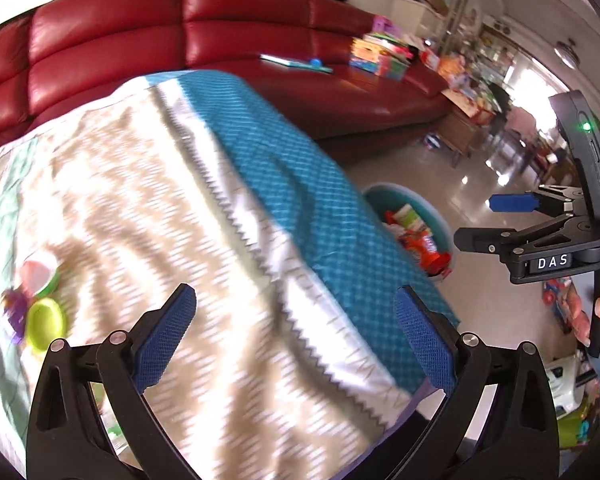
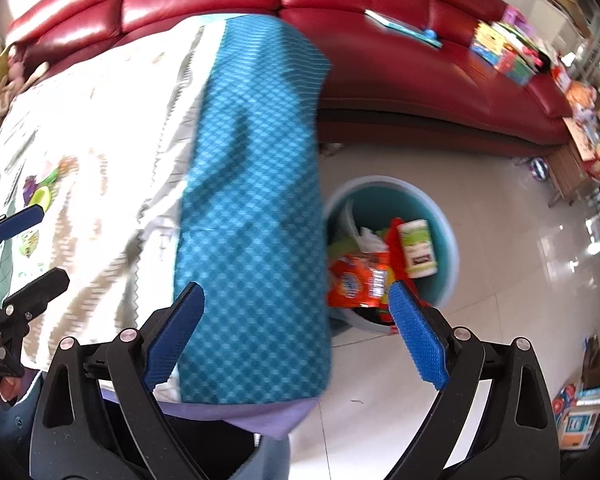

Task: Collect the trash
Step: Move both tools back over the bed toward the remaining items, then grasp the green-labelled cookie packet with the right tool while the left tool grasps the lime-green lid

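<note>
Blue-padded tongs over a cloth-covered desk, trash bin past its edge.

Left tongs (image 1: 296, 336) and right tongs (image 2: 298, 332) both stood wide, holding nothing; the bin (image 2: 444, 216) of wrappers sat on the floor just beyond the right tongs.

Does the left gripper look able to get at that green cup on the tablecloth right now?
Probably yes: the left gripper is open and empty, and only bare tablecloth lies between it and the green cup.
</note>
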Demonstrator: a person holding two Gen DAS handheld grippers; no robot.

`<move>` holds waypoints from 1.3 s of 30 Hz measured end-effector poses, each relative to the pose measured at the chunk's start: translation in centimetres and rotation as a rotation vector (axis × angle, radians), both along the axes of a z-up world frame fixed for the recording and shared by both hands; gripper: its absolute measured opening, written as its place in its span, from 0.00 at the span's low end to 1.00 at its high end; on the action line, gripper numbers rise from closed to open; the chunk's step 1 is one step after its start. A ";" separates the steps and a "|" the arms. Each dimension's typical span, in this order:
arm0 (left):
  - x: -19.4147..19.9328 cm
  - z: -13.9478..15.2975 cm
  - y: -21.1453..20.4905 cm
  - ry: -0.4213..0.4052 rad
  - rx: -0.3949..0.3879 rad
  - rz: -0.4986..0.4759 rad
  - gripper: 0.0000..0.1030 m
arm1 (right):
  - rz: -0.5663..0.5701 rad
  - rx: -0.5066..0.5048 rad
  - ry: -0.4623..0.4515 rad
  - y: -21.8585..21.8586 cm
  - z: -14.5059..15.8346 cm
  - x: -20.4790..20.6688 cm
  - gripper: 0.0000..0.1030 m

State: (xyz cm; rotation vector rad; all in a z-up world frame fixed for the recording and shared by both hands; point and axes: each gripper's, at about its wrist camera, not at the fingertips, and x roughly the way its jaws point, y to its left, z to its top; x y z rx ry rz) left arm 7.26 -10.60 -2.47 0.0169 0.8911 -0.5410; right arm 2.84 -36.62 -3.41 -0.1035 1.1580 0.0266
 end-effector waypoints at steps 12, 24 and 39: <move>-3.1 -0.6 12.8 -0.001 0.013 0.209 0.96 | 0.195 0.023 0.034 10.5 -1.1 -0.1 0.87; -4.7 -3.6 24.1 0.056 0.048 0.371 0.96 | 0.404 0.064 0.137 23.8 -4.3 1.9 0.87; -4.3 -6.0 29.5 0.096 0.026 0.399 0.96 | 0.445 0.192 0.284 30.6 -8.1 3.9 0.86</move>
